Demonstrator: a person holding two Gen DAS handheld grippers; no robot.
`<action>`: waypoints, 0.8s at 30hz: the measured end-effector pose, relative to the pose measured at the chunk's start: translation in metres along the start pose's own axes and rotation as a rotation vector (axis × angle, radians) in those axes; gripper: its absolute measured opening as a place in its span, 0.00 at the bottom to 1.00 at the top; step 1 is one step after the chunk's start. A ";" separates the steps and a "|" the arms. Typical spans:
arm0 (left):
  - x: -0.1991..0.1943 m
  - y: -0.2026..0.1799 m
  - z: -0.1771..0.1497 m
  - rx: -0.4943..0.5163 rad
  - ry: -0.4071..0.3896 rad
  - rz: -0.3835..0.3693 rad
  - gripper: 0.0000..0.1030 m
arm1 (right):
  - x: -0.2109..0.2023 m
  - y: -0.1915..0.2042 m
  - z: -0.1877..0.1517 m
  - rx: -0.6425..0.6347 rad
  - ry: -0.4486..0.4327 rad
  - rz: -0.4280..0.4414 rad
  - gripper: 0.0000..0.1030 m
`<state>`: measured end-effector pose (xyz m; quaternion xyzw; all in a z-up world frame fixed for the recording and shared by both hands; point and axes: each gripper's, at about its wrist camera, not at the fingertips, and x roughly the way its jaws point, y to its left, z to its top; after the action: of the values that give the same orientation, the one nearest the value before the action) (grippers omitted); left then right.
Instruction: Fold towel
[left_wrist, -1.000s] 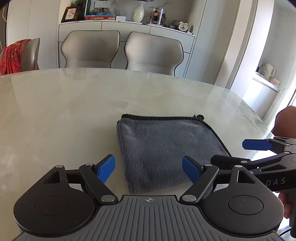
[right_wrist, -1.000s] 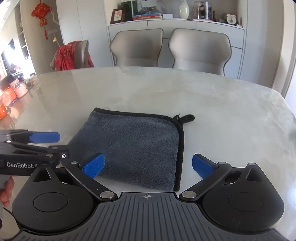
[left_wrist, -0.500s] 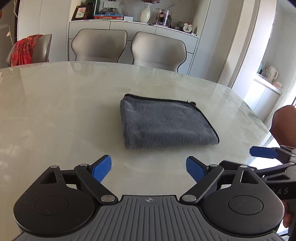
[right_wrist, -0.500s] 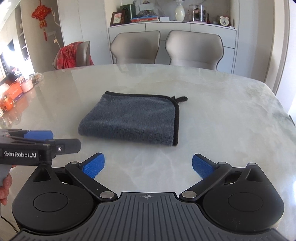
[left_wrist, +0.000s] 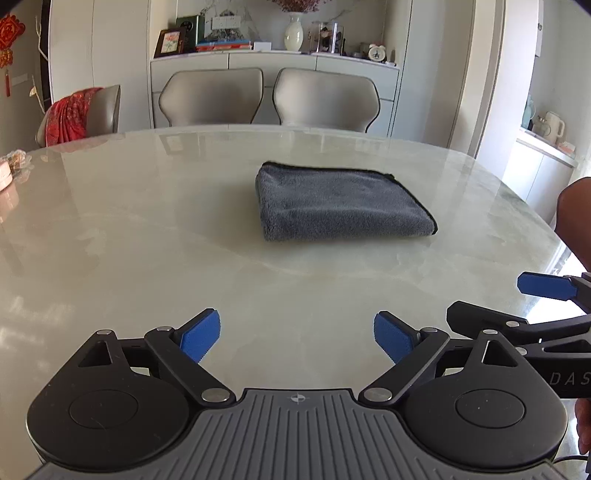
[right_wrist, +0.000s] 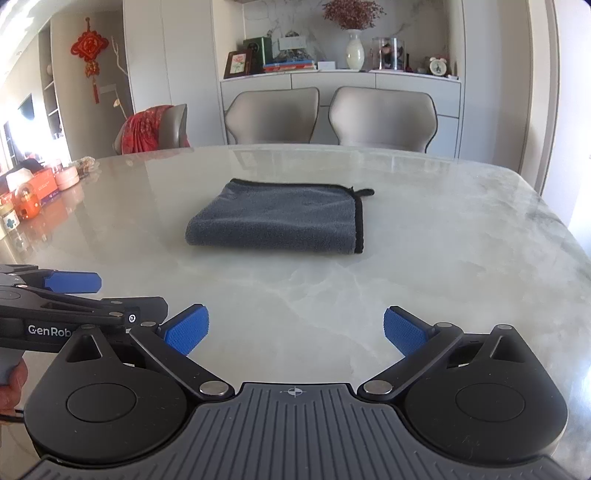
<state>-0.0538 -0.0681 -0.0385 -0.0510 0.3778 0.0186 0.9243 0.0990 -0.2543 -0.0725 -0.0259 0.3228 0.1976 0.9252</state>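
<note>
Towel lies folded on bench, so both grippers' fingers sit apart, empty, well clear – prob. done.

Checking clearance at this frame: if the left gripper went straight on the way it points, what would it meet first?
Most likely bare table: the open left gripper tilts downward at marble short of the folded grey towel. Nothing lies between; depth is uncertain.
</note>
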 end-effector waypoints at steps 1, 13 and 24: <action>-0.001 0.000 0.000 -0.002 -0.002 0.002 0.91 | 0.000 -0.001 0.000 0.012 0.009 0.003 0.99; -0.016 0.000 0.000 -0.015 -0.028 0.046 0.91 | -0.006 0.000 -0.003 -0.002 0.016 -0.040 0.99; -0.032 0.008 0.000 -0.025 -0.055 0.085 0.92 | -0.022 -0.005 0.002 -0.008 0.005 -0.055 0.99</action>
<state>-0.0769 -0.0599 -0.0167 -0.0460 0.3537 0.0639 0.9321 0.0865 -0.2666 -0.0582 -0.0391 0.3235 0.1734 0.9294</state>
